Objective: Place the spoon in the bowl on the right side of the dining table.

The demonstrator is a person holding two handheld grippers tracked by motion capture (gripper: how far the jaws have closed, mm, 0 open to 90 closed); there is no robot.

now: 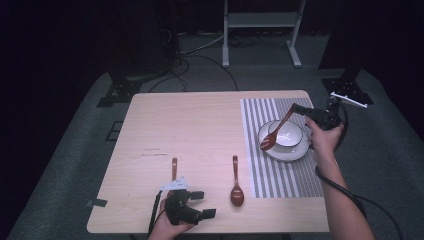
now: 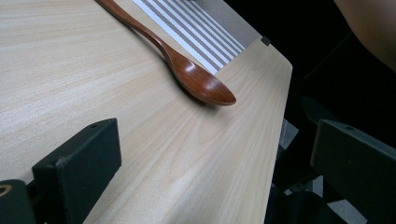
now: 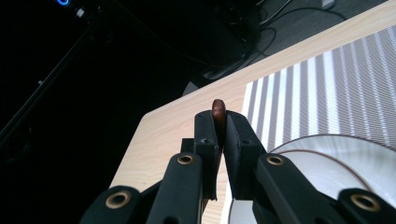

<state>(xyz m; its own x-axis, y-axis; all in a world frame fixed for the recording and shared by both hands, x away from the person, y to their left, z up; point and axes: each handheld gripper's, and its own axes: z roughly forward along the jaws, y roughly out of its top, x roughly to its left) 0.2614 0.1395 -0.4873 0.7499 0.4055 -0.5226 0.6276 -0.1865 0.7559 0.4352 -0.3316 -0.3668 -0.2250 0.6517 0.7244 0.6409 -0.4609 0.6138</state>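
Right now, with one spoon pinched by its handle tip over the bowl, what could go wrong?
1. The right gripper holds the spoon only by the very end of its handle, so it may pivot or slip and knock the bowl.
2. The bowl sits on a plate; a push could slide it.
3. The left gripper rests open near the table spoon, close to the table edge; a nudge might send it off.

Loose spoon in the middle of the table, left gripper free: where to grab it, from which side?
Probably the handle of the middle spoon, from above with jaws across it. It lies flat, handle pointing away and bowl toward the person; the left gripper is open beside it.
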